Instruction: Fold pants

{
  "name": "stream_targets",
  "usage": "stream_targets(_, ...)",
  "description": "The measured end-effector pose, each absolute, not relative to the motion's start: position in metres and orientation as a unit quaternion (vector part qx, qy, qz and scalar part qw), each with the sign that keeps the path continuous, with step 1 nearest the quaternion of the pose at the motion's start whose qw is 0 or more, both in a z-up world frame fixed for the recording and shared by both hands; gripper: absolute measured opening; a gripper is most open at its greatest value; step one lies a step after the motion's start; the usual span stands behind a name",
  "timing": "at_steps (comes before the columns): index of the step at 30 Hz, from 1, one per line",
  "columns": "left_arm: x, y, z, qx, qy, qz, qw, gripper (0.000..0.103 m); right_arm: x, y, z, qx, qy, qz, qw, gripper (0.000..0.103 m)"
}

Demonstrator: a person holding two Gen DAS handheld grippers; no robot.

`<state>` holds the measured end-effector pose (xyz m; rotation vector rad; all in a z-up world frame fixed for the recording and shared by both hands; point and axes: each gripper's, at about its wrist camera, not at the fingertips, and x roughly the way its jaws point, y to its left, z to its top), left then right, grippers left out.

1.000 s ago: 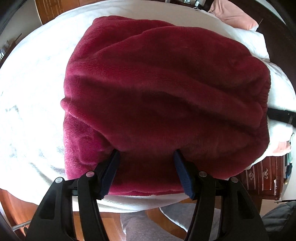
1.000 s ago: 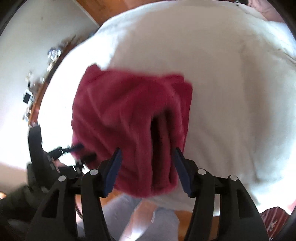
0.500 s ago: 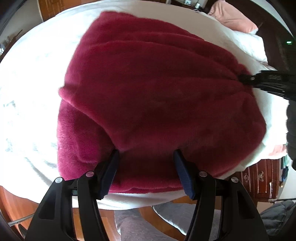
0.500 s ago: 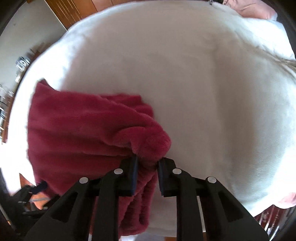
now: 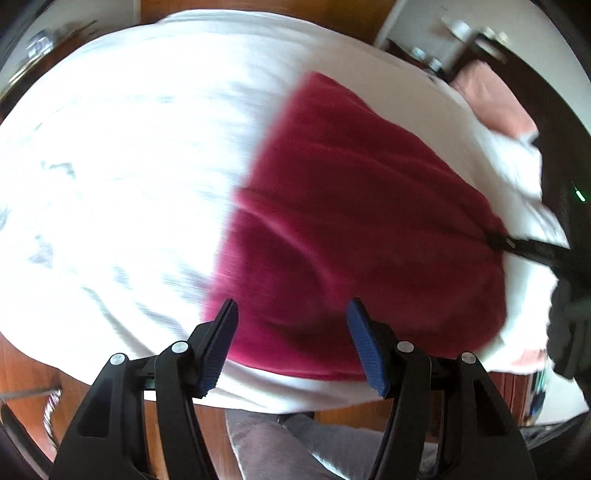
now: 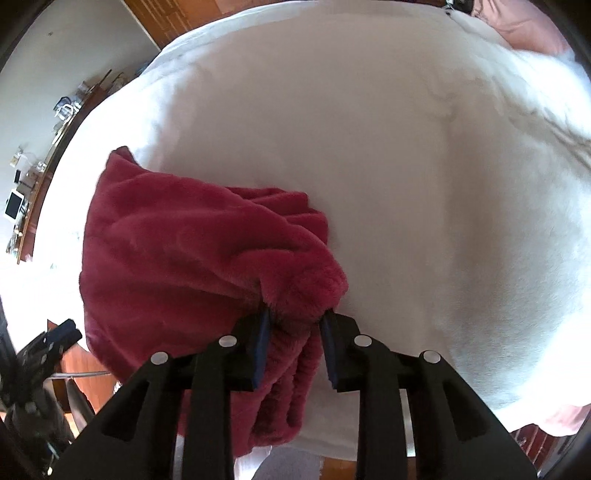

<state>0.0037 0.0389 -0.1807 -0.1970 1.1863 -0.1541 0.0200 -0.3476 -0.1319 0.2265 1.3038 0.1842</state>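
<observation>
Plush crimson pants [image 6: 192,258] — bunched, right claw [image 6: 295,343] pinching

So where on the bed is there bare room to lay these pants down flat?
The white bedspread lies bare beyond and right of the red pants, up to the pink pillow. In the left wrist view it is also bare left of them. The near edge is crowded: pants and right gripper.

pants [image 5: 354,236] motion-blurred (left view), bedspread [image 5: 110,166] smeared
</observation>
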Motion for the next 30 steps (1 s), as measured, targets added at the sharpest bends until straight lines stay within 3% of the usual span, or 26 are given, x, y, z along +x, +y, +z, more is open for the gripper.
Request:
stream_targets(7, 0.027, 0.091, -0.214, -0.131, 0.574, -0.049, 0.807, 0.061, 0.03, -0.331, -0.093, 0.047, 0.611, 0.056, 0.789, 0.026)
stream_targets(10, 0.033, 0.095, -0.224, -0.138, 0.582, -0.07, 0.799, 0.061, 0.028, -0.326, -0.094, 0.014, 0.644, 0.031, 0.765, 0.035)
stream_targets(15, 0.039, 0.097, -0.226, -0.174, 0.586, -0.1, 0.785, 0.061, 0.021, -0.349, -0.101, -0.032, 0.683, -0.051, 0.728, 0.035)
stream_targets(17, 0.04, 0.105, -0.232, -0.2, 0.589, -0.11, 0.776, 0.061, 0.027, -0.35, -0.084, -0.058, 0.659, -0.074, 0.746, 0.035)
stream_targets(23, 0.041, 0.11, -0.231, -0.215, 0.594, -0.136, 0.763, 0.061, 0.091, -0.254, -0.052, -0.032, 0.577, 0.084, 0.812, 0.041)
stream_targets(27, 0.058, 0.105, -0.23, -0.213, 0.601, -0.16, 0.754, 0.053, 0.136, -0.183, -0.066, 0.003, 0.568, 0.172, 0.805, 0.055)
stream_targets(30, 0.053, 0.107, -0.23, -0.212, 0.602, -0.173, 0.75, 0.047, 0.162, -0.137, -0.086, -0.012, 0.574, 0.207, 0.792, 0.056)
